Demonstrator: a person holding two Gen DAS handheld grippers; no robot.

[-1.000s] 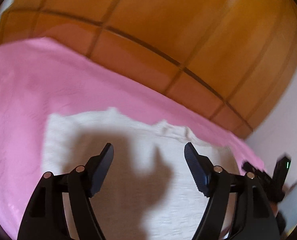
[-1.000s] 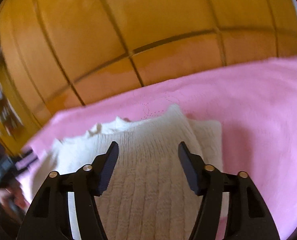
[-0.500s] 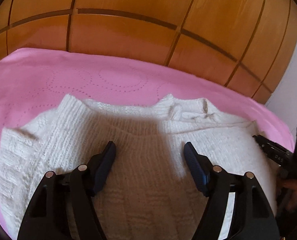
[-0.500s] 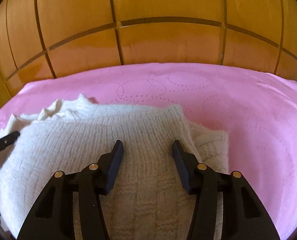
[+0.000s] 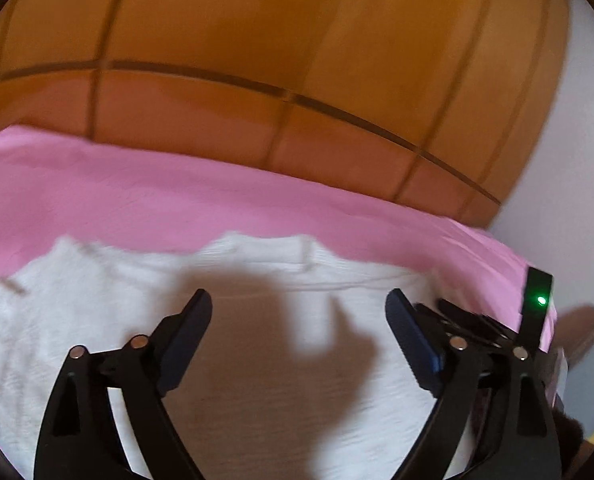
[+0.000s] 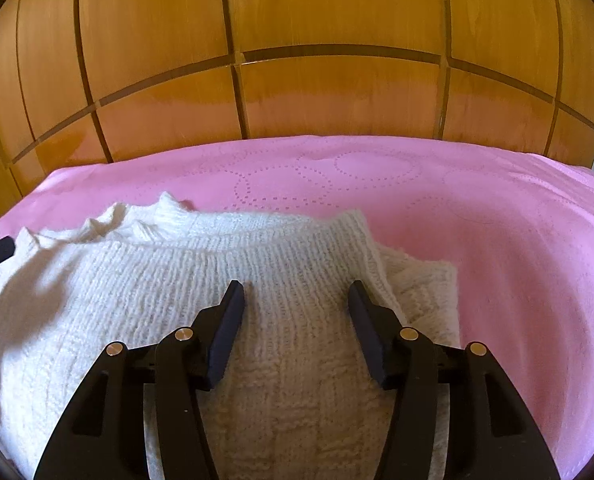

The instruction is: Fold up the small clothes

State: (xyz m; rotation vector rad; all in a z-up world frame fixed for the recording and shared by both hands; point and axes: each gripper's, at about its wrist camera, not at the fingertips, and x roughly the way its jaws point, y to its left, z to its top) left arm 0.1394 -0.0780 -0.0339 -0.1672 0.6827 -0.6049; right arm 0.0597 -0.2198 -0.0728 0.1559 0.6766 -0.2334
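Observation:
A small cream knitted sweater (image 6: 169,280) lies folded on a pink bedspread (image 6: 497,232), its ribbed edge turned away from me. It also shows in the blurred left wrist view (image 5: 97,300). My right gripper (image 6: 296,294) is open and empty, its fingers just above the sweater's right part. My left gripper (image 5: 298,302) is open and empty above the sweater's middle and casts a shadow on it. The right gripper's body (image 5: 537,300), with a green light, shows at the right edge of the left wrist view.
A wooden panelled headboard (image 6: 297,80) rises behind the bed. A pale wall (image 5: 577,160) stands to the right. The pink bedspread stretches wide to the right of the sweater and beyond it.
The left wrist view has swung and blurred, and the left gripper has shifted over the sweater. The right gripper has stayed nearly still, its jaws a little wider than half a second ago.

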